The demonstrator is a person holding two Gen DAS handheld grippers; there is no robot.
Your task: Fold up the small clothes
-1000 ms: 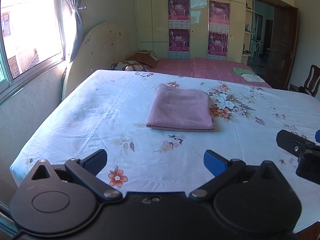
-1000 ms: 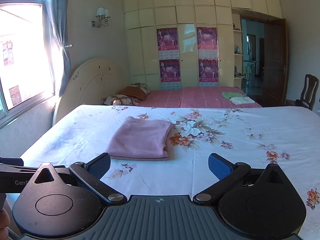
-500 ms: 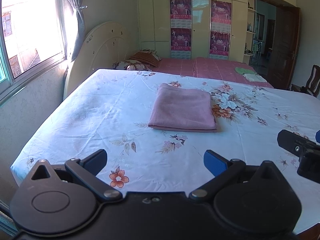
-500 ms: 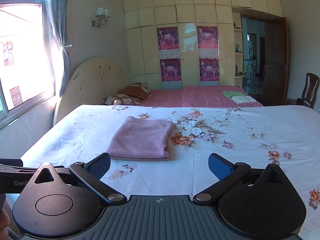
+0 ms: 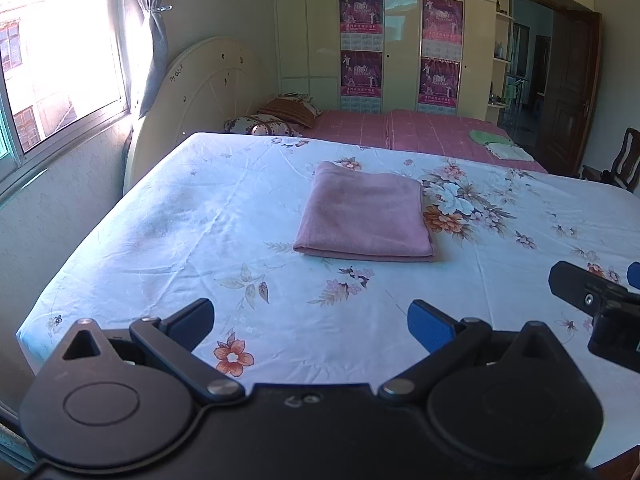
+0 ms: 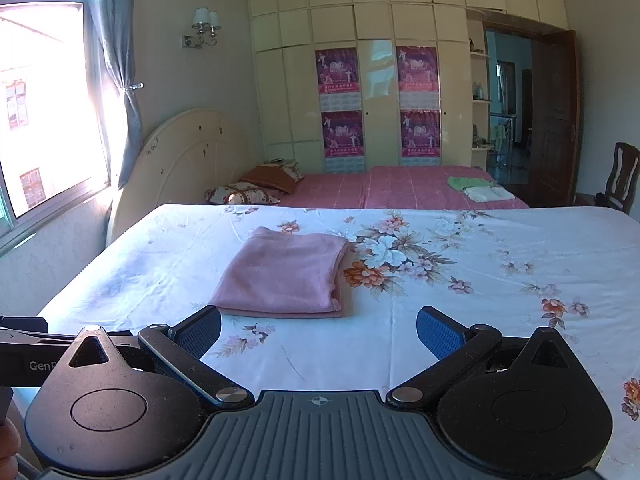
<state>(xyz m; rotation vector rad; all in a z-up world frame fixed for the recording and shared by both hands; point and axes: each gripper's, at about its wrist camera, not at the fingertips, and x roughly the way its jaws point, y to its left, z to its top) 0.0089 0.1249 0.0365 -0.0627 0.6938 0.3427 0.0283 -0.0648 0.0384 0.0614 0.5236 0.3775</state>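
Note:
A pink cloth (image 5: 366, 213) lies folded into a flat rectangle on the white floral bedsheet (image 5: 200, 216); in the right wrist view the same pink cloth (image 6: 286, 274) sits just beyond my fingers. My left gripper (image 5: 312, 322) is open, held above the near part of the bed, well short of the cloth, nothing between its blue pads. My right gripper (image 6: 318, 330) is open too, close to the cloth's near edge and apart from it. Part of the right gripper (image 5: 596, 300) shows at the right edge of the left wrist view.
A second bed with a pink cover (image 6: 400, 188) stands behind, carrying pillows (image 6: 244, 194) and a green and white folded pile (image 6: 478, 189). A round headboard (image 5: 200, 84) and window (image 5: 52, 60) are at the left. Wardrobe (image 6: 360, 92), open door and chair (image 6: 622, 176) lie at the back right.
Both views have shifted only slightly; the cloth sits a touch differently in frame. Both grippers stay open and the cloth has not moved on the sheet.

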